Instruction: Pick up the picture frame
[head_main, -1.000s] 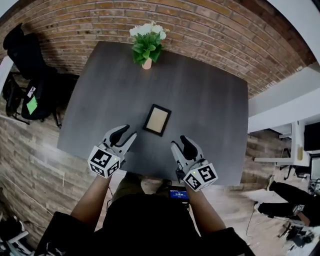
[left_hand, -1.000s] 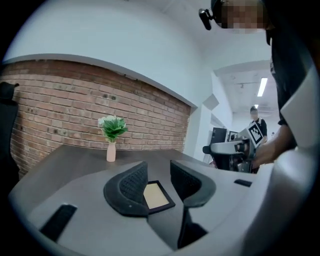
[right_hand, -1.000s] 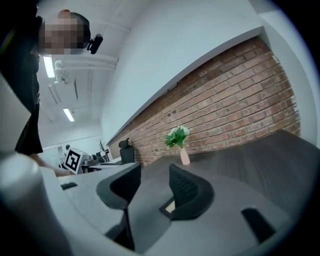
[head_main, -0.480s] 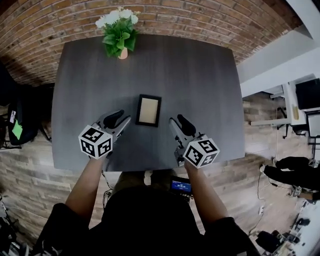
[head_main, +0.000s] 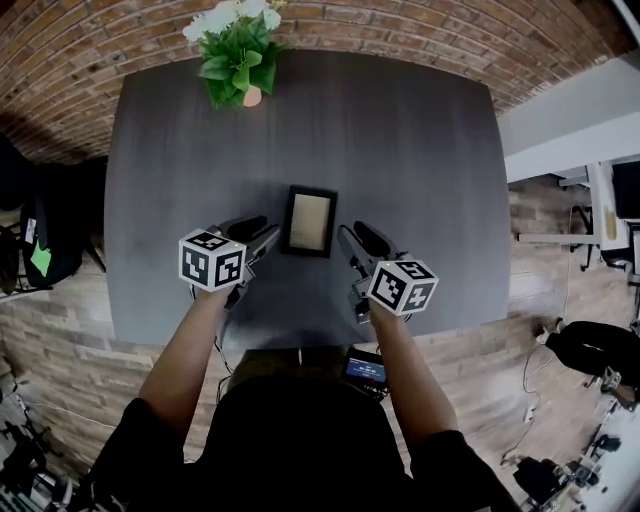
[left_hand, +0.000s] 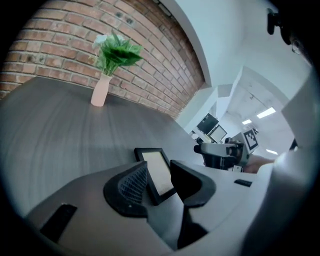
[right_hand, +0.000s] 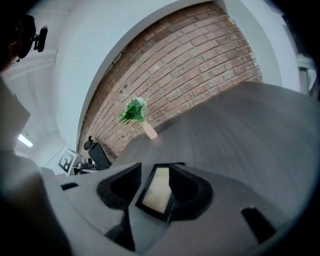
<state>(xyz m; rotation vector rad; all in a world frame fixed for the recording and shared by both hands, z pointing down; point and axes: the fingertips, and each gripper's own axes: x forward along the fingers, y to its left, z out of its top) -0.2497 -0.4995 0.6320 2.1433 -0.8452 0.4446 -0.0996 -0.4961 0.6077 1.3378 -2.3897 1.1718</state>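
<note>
A small black picture frame (head_main: 309, 221) with a tan inside lies flat on the dark grey table (head_main: 410, 150), near its front middle. My left gripper (head_main: 258, 234) is open just left of the frame's near left corner. My right gripper (head_main: 357, 239) is open just right of its near right corner. In the left gripper view the frame (left_hand: 156, 170) shows through the gap of the open left gripper (left_hand: 160, 182). In the right gripper view the frame (right_hand: 156, 191) shows between the open right gripper's (right_hand: 155, 189) jaws. I cannot tell whether either gripper touches the frame.
A pink vase with a green plant and white flowers (head_main: 237, 50) stands at the table's far left edge, against a brick wall (head_main: 400, 30). A black chair (head_main: 40, 230) stands off the table's left. The table's front edge (head_main: 300, 335) runs just behind the grippers.
Both grippers have moved forward and inward, closing on the two sides of the frame. The head view has shifted, so the table sits squarer in it. The frame has not moved.
</note>
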